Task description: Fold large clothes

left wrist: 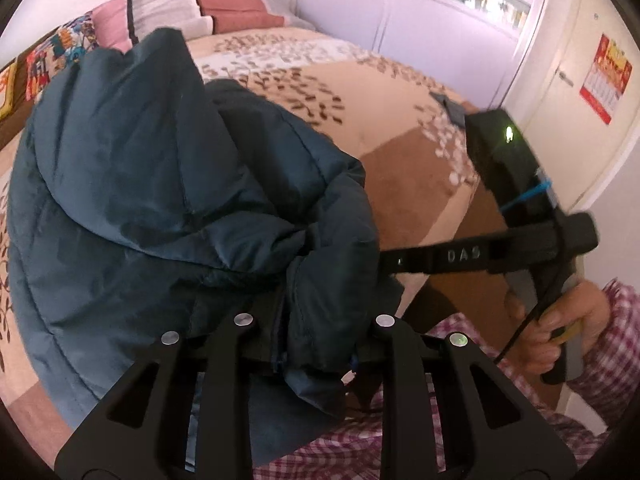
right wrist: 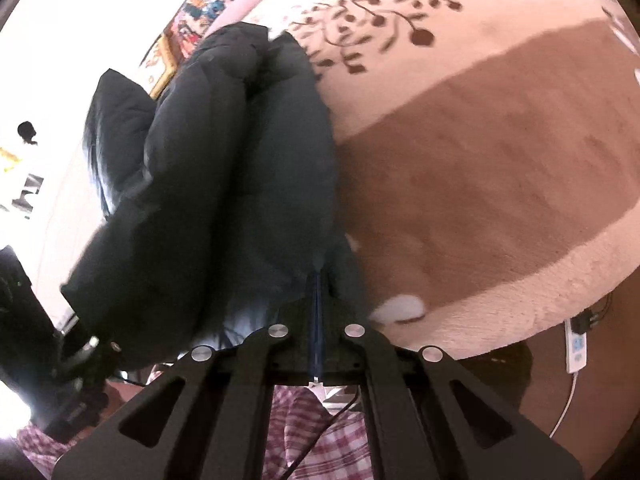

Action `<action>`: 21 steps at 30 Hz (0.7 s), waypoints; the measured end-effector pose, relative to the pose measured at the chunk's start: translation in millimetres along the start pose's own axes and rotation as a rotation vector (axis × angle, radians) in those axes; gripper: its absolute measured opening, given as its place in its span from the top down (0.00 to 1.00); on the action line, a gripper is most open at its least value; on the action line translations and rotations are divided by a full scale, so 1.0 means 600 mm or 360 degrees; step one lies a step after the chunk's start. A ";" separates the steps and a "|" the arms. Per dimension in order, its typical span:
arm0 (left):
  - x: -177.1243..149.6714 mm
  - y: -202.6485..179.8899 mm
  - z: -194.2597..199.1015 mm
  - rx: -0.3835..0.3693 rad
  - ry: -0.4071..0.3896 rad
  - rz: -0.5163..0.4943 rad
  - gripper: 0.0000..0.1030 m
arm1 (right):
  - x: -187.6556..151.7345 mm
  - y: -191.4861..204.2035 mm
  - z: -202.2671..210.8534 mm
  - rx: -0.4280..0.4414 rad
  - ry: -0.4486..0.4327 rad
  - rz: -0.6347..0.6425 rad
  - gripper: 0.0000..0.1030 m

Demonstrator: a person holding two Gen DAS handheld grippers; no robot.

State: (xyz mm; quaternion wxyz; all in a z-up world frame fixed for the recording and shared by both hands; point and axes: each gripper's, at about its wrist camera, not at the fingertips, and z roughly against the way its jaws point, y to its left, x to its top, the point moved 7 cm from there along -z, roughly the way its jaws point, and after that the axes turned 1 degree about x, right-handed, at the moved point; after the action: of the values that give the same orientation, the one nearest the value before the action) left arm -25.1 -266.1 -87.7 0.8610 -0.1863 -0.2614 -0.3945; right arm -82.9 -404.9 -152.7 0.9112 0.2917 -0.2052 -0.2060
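A dark teal puffer jacket (left wrist: 160, 184) hangs bunched above the bed. My left gripper (left wrist: 316, 320) is shut on a fold of its edge, and the fabric hides the fingertips. In the right wrist view the same jacket (right wrist: 240, 168) fills the left and middle. My right gripper (right wrist: 318, 300) is shut on the jacket's zipper edge, with the blue zipper strip (right wrist: 318, 320) running between the fingers. The right gripper's body (left wrist: 520, 216) shows in the left wrist view, held in a hand to the right of the jacket.
The bed has a beige and brown leaf-patterned blanket (left wrist: 400, 120), also in the right wrist view (right wrist: 480, 160). Pillows (left wrist: 192, 4) lie at the head. A white wardrobe (left wrist: 400, 8) and a door stand behind. A white power strip (right wrist: 576, 344) hangs by the bed edge.
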 end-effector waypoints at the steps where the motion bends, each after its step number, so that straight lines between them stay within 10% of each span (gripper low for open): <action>1: -0.004 -0.004 -0.006 0.0009 0.0011 -0.0014 0.77 | -0.001 -0.004 0.000 0.0001 0.0004 -0.0006 1.00; 14: -0.033 -0.012 -0.046 0.0057 0.0057 -0.0118 0.74 | 0.041 0.018 0.040 -0.0120 -0.0089 0.0073 0.97; 21: -0.034 -0.039 -0.022 -0.0054 0.0042 -0.0164 0.34 | 0.085 0.112 0.092 -0.0027 -0.0181 0.0220 0.97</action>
State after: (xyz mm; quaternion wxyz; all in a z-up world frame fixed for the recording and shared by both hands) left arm -50.7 -275.6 -107.7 0.8397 -0.1820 -0.2526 -0.4450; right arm -50.6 -405.0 -57.1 0.9127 0.2569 -0.2744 -0.1606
